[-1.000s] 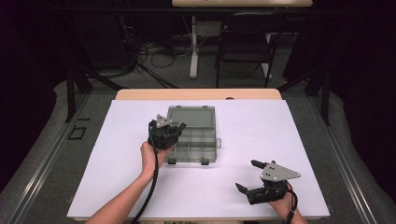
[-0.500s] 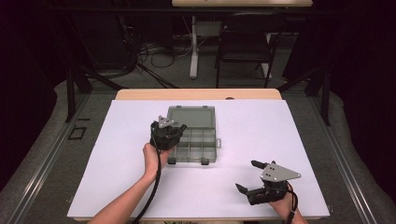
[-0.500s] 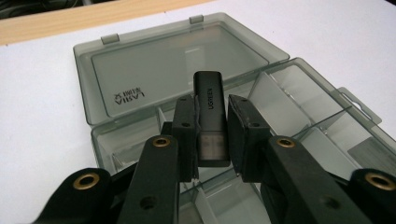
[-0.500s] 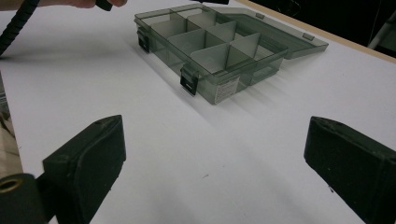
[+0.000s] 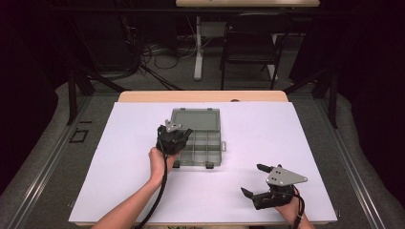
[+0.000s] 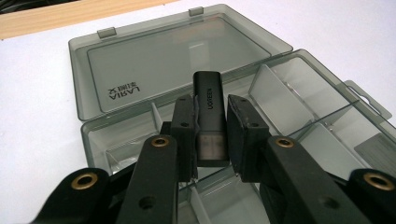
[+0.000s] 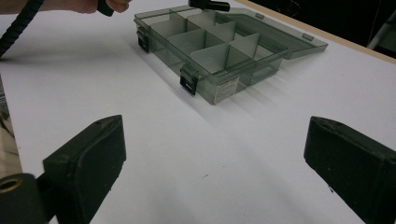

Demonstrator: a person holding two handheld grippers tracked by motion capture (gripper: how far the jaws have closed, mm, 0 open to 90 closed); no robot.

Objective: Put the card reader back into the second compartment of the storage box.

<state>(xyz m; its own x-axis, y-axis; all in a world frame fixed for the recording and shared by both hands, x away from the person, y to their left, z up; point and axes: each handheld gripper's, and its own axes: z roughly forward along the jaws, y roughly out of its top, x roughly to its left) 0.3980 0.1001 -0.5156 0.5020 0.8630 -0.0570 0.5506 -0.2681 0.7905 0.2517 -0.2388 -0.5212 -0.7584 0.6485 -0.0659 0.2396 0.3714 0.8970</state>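
1. L gripper (image 5: 184,134): jaws clamped on a black USB adapter (image 6: 211,112), pads pressing both long sides. Adapter sticks out past the pads, "UGREEN" print on top.
2. Landmark = grey compartment box (image 5: 205,143), mid-desk, lid (image 5: 197,119) flipped open and lying flat on its far side.
3. Adapter sits above the box's left-hand compartments, over the near-left part of the tray, not down in any cell as far as the left gripper view tells. Can't tell exact cell.
4. L hand (image 5: 157,162) is just off the box's near-left corner, cable trailing back toward desk edge.
5. R gripper (image 5: 252,180): jaws wide, nothing between them, only white desk (image 5: 119,181) surface. It is well apart from the box, to the near-right of it, close to desk's front edge.
6. Box front: two dark latches (image 7: 189,83) hanging open, small label (image 7: 225,88) on the near wall. Compartments visible from R side look empty.
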